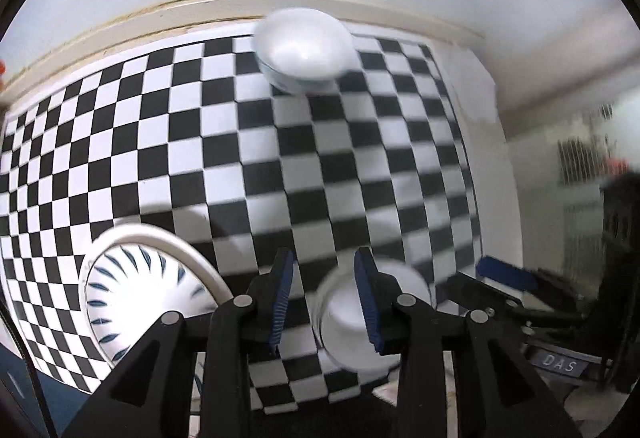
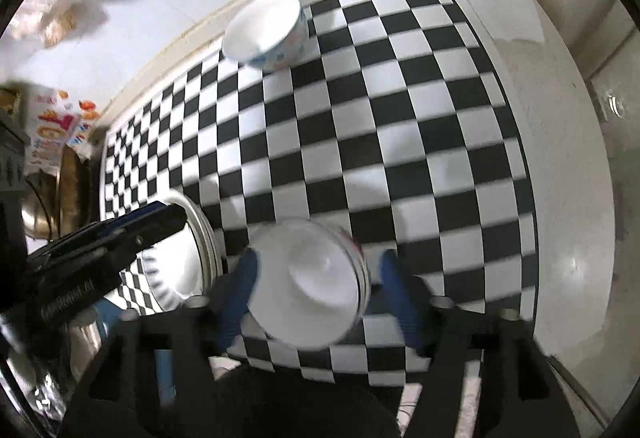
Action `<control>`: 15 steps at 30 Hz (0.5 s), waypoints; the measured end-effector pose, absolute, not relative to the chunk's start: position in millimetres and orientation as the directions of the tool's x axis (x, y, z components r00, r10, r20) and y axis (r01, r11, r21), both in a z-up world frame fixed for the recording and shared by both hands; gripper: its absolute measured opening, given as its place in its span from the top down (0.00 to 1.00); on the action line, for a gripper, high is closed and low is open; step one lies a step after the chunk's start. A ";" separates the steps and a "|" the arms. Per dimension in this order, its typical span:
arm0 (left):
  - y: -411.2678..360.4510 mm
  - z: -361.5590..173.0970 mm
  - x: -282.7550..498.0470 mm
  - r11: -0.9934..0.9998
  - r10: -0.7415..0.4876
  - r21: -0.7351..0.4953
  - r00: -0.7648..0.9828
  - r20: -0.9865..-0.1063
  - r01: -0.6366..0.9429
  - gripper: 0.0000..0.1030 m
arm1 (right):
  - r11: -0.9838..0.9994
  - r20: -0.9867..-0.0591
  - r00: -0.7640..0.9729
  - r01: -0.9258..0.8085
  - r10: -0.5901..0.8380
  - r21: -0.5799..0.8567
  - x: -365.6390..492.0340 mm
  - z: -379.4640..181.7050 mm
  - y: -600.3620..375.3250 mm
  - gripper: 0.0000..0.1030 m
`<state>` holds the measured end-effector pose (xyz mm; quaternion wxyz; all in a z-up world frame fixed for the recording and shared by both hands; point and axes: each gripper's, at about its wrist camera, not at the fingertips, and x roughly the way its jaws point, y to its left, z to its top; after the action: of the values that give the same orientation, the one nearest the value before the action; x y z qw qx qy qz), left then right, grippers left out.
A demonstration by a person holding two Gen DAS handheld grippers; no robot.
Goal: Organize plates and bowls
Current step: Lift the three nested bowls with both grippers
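Observation:
A black-and-white checkered mat (image 1: 240, 142) covers the counter. A stack of white plates with blue dashes (image 1: 144, 290) sits at its near left. My left gripper (image 1: 325, 298) hangs just right of the plates, jaws narrowly open with only mat between the blue pads. A white bowl stack (image 2: 312, 278) rests on the mat near the front edge, under my right gripper (image 2: 316, 290). Its jaws stand wide and open on either side of the stack, with a gap on the right. Another white bowl with blue marks (image 2: 268, 34) stands at the far edge by the wall.
A white paper sheet (image 2: 504, 6) lies on the bare counter beyond the mat's far right corner. A colourful package (image 2: 52, 130) and a metal pan (image 2: 44, 214) crowd the left side. The wall runs along the back. The counter drops off at the right.

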<state>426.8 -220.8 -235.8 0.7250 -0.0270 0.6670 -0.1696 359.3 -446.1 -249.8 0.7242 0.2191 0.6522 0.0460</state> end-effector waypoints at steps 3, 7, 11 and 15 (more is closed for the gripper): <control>-210.4 -242.2 460.7 0.948 -0.296 -0.288 0.047 -0.954 0.132 0.71 | 0.878 -0.910 0.172 0.246 0.377 0.410 390.7 -251.8 -458.8 0.30; -202.2 -254.9 509.9 0.953 -0.302 -0.300 0.040 -0.953 0.051 0.71 | 0.858 -0.896 0.204 0.266 0.394 0.438 434.7 -257.1 -469.9 0.30; -201.7 -270.9 553.7 0.951 -0.308 -0.308 0.013 -0.951 -0.002 0.71 | 0.856 -0.895 0.213 0.272 0.392 0.440 490.1 -269.2 -477.4 0.30; -202.7 -289.4 585.2 0.949 -0.313 -0.312 -0.018 -0.950 -0.053 0.71 | 0.867 -0.903 0.190 0.262 0.385 0.425 540.1 -287.8 -475.3 0.30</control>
<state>585.2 -202.7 -289.4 0.6886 -0.1296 0.7072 -0.0944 540.1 -475.3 -287.8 0.7281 0.2549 0.6350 0.0422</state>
